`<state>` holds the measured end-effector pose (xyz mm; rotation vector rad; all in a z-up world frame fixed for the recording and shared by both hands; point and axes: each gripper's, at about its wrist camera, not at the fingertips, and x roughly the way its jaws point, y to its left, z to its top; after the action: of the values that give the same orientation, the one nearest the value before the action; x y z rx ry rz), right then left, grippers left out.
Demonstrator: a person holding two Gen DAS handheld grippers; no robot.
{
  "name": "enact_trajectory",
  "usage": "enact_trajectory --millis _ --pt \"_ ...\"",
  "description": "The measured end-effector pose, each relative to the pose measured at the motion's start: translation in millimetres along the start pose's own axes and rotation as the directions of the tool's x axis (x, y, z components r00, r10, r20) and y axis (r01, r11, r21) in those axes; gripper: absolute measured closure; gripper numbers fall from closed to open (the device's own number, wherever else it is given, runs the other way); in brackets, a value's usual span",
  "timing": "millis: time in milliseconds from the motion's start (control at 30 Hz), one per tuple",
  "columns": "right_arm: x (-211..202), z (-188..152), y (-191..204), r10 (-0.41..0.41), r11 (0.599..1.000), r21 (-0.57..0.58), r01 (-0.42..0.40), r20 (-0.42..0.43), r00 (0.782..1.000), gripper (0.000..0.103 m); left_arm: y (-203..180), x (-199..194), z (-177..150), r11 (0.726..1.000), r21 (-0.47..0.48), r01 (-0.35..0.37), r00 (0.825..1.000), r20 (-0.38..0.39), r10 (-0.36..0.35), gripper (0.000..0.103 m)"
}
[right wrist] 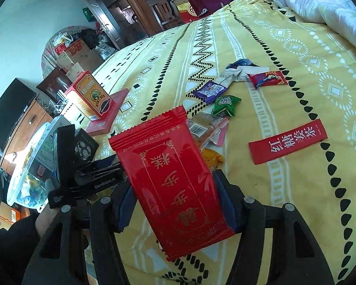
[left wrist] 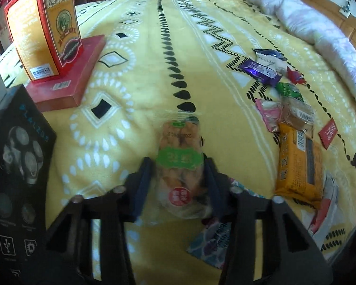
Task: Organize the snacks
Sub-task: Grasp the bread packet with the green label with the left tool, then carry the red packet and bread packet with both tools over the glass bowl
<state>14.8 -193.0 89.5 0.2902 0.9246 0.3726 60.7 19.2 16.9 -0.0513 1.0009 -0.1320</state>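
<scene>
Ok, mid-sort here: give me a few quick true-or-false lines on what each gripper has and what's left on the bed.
1. The left gripper holds a clear snack bag. True.
2. The right gripper is empty. False: it grips a red packet.
3. The purple candy lies on the bedspread. True.
4. The tall orange box lies flat. False: it stands upright on a red box.
5. The red sachet is held. False: it lies loose on the bedspread.

We observe a clear pastry pack (left wrist: 180,163) clamped in the left claw (left wrist: 179,166), a red pack (right wrist: 175,185) clamped in the right claw (right wrist: 175,190), and loose snacks (right wrist: 223,105) scattered on the bed.
</scene>
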Motion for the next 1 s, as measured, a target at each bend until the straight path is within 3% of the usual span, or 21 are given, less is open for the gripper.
enact_trajectory --millis 100,200,367,533,667,867,1000 --pt "0.7 -0.2 0.4 0.007 1.0 0.005 -0.007 0.011 1.0 0.038 0.0 -8.2 1.0 1.0 0.008 -0.007 1.0 0.02 0.007 0.068" --pt "-2.6 1.6 5.3 0.006 1.0 0.001 -0.006 0.026 1.0 0.039 -2.3 -35.6 7.0 1.0 0.021 -0.009 0.996 0.087 0.007 0.068" --pt "-16.9 12.8 21.7 0.012 1.0 -0.024 -0.011 0.068 0.998 0.04 -1.7 -107.5 20.2 0.998 0.033 -0.062 0.972 0.229 0.053 0.068" --pt "-37.9 34.2 64.5 0.039 0.994 -0.105 -0.026 0.123 0.992 0.04 32.9 -177.7 23.3 0.989 -0.022 -0.145 0.93 0.338 0.144 0.068" --pt "-44.8 52.6 116.0 0.086 0.98 -0.19 -0.058 0.14 0.986 0.04 74.0 -226.2 19.1 0.97 -0.104 -0.219 0.884 0.401 0.242 0.068" --pt "-35.7 73.7 212.4 0.194 0.938 -0.312 -0.149 0.12 0.974 0.04 138.7 -269.9 4.8 0.93 -0.245 -0.276 0.831 0.425 0.358 0.068" --pt "-20.3 82.1 281.4 0.261 0.897 -0.386 -0.214 0.074 0.962 0.04 170.4 -283.0 -4.6 0.901 -0.321 -0.291 0.811 0.417 0.41 0.068"
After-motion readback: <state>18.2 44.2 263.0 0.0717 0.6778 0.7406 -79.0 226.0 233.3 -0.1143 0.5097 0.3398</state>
